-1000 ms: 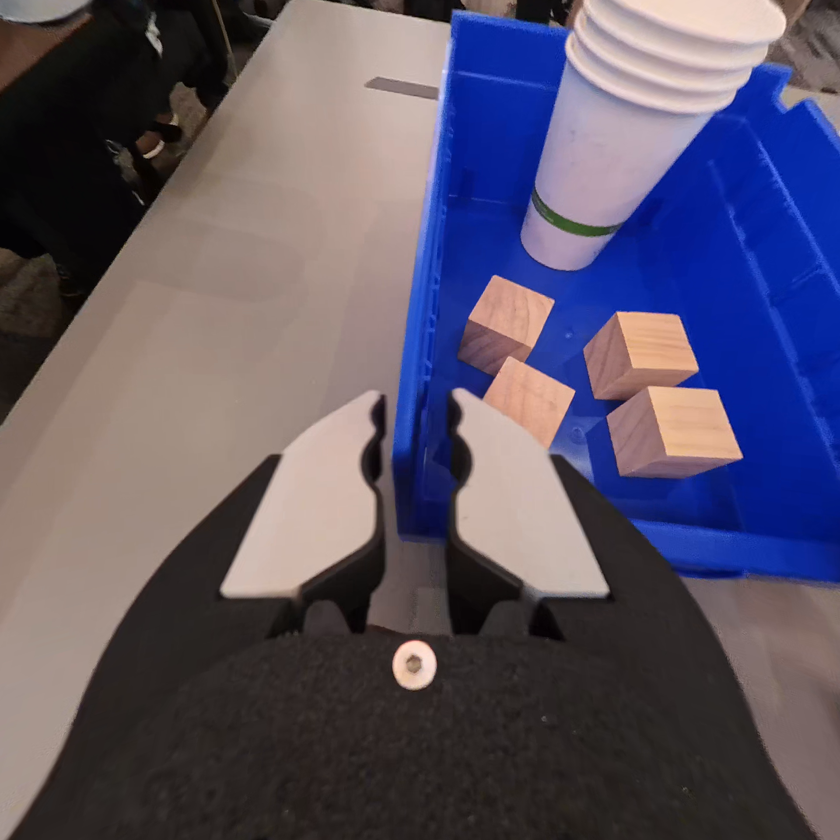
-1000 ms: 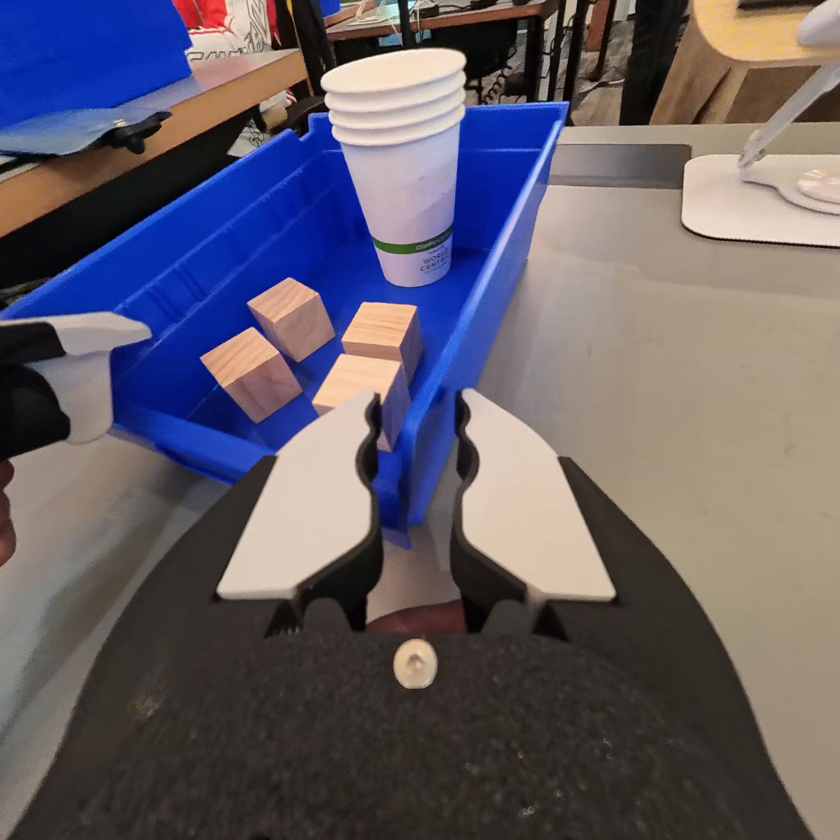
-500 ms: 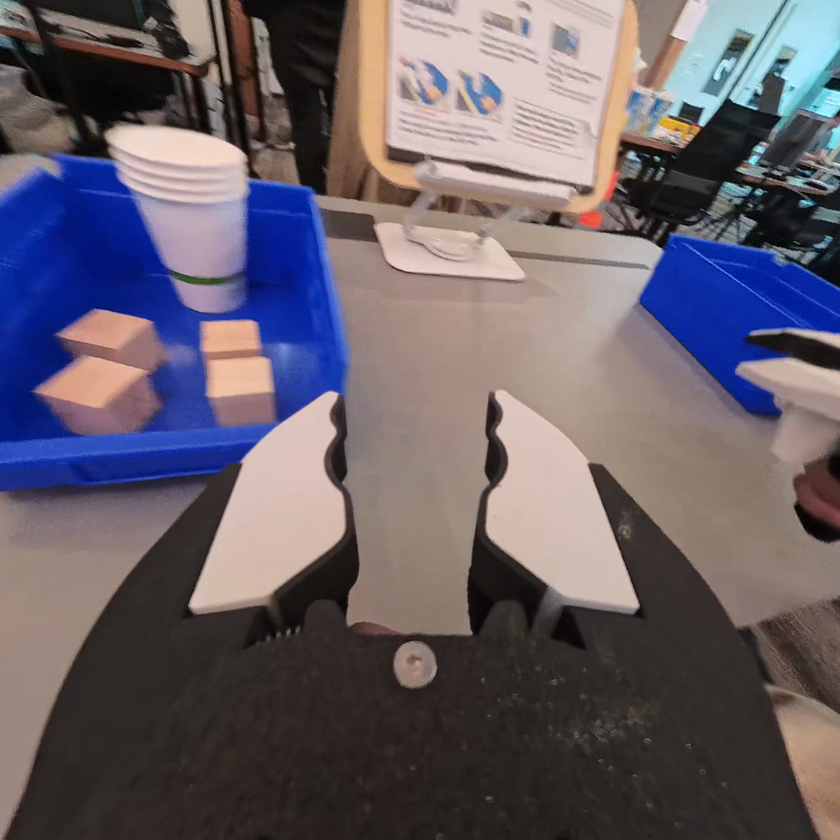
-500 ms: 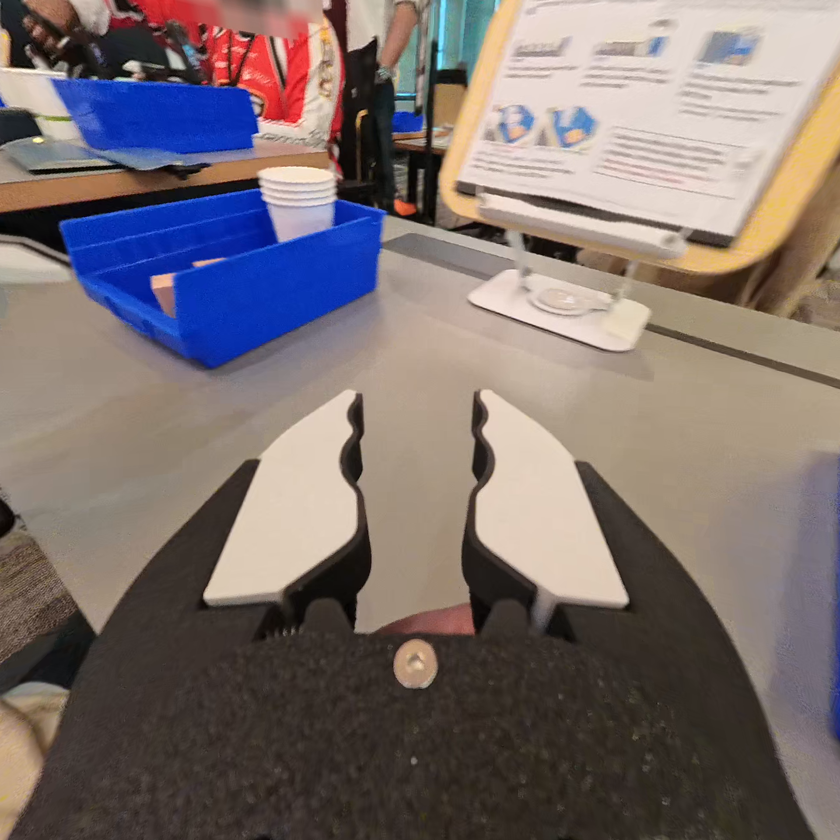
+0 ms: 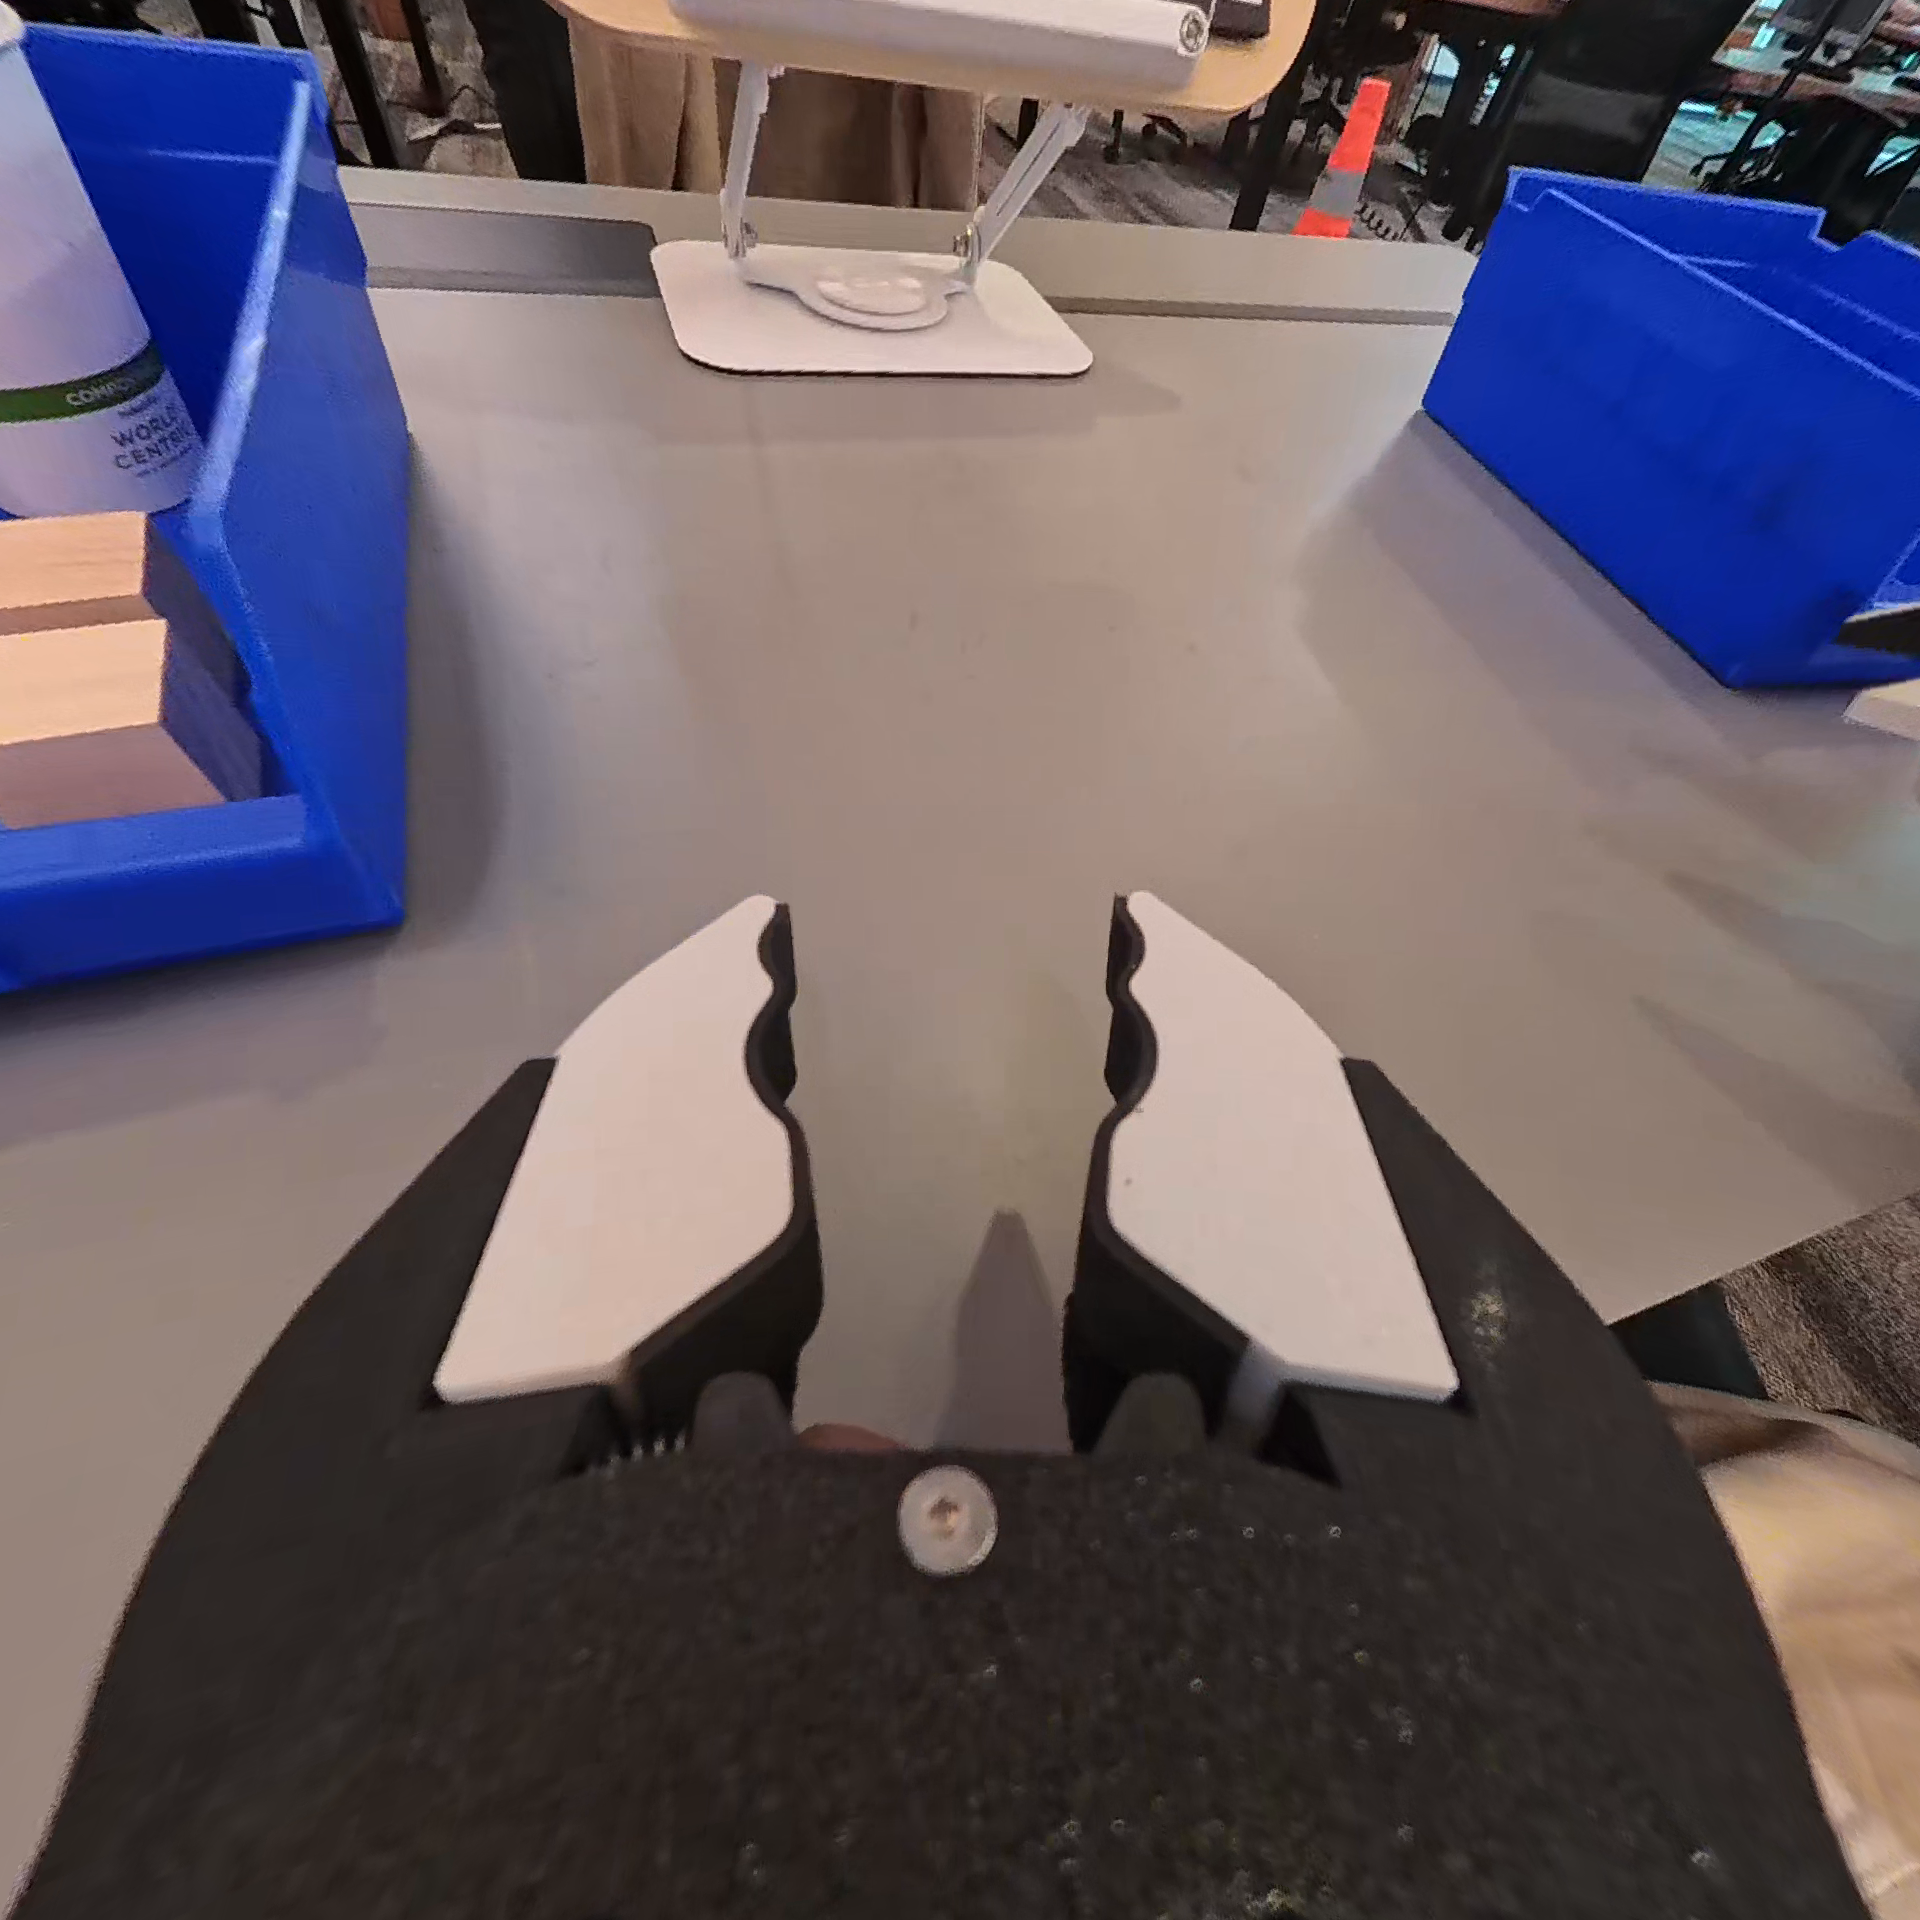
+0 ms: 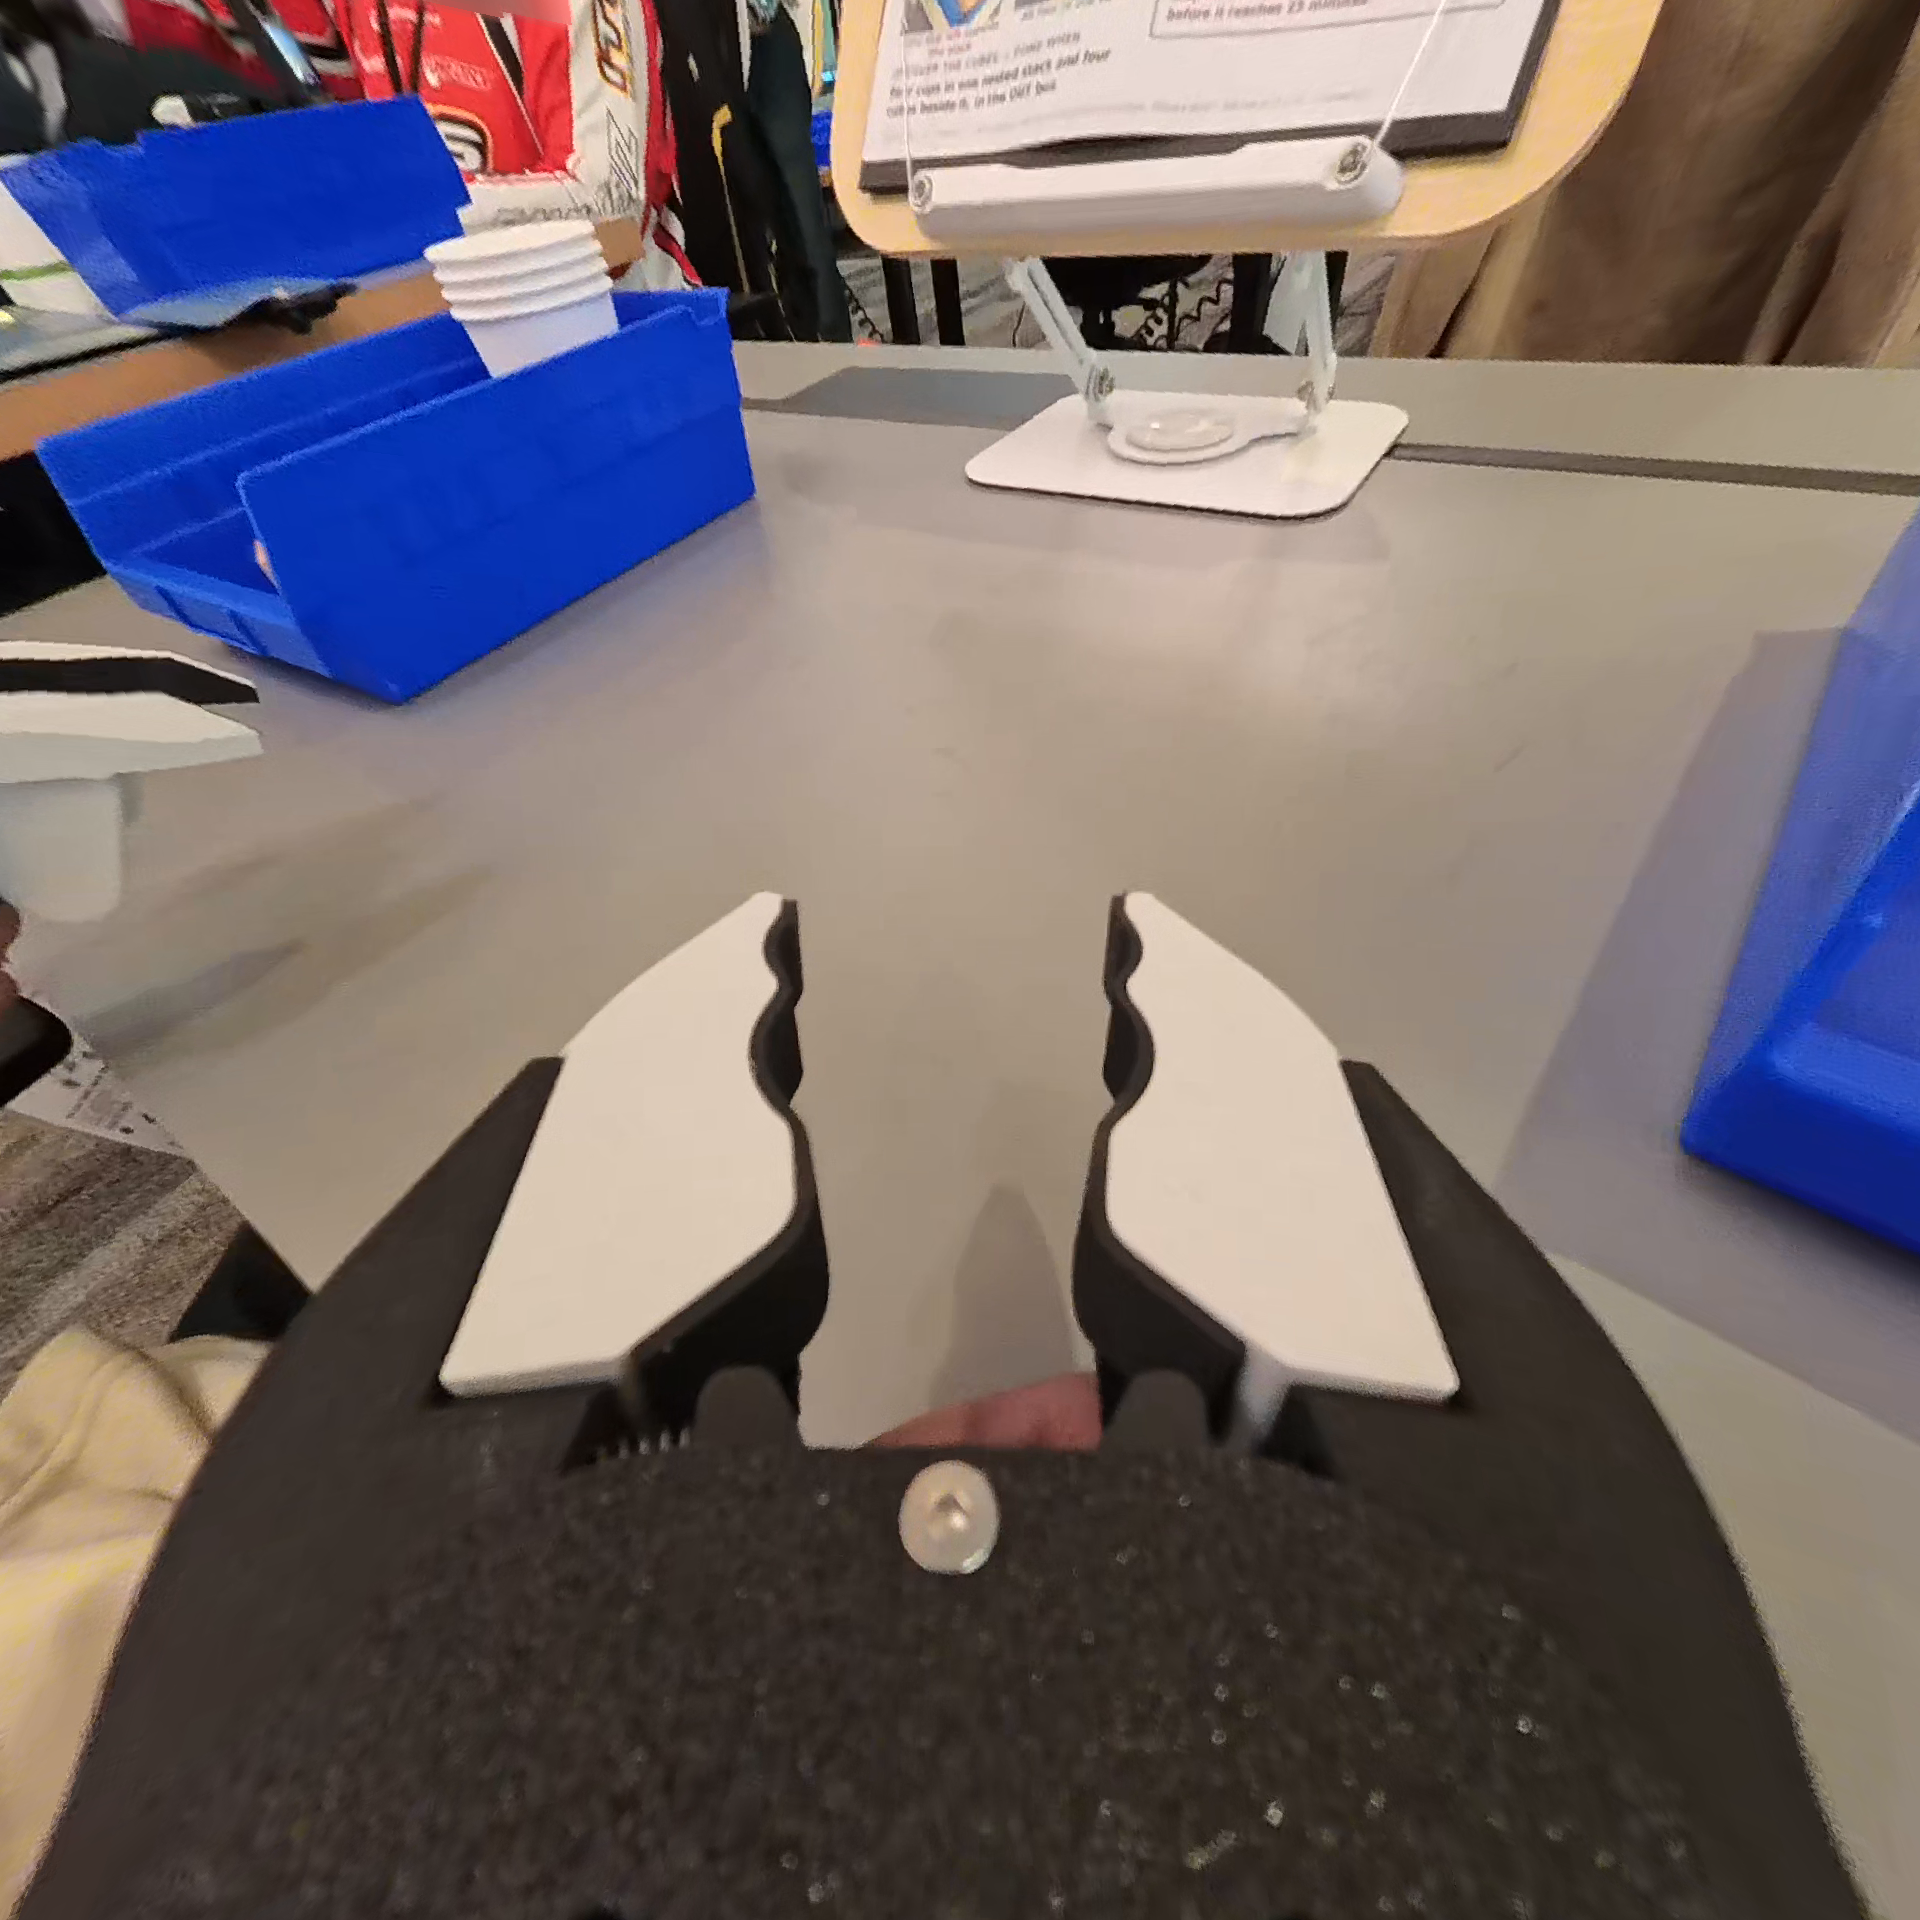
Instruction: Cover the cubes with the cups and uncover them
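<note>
Left gripper, right gripper: fingers spread, holding nothing

Two blue bins, one cup stack, perhaps two cubes.

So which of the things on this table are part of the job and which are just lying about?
For the job:
- nested stack of white paper cups
- pale wooden cubes
- blue plastic bin holding them

Lying about:
- second blue plastic bin on the right
- white document stand with wooden board
</note>
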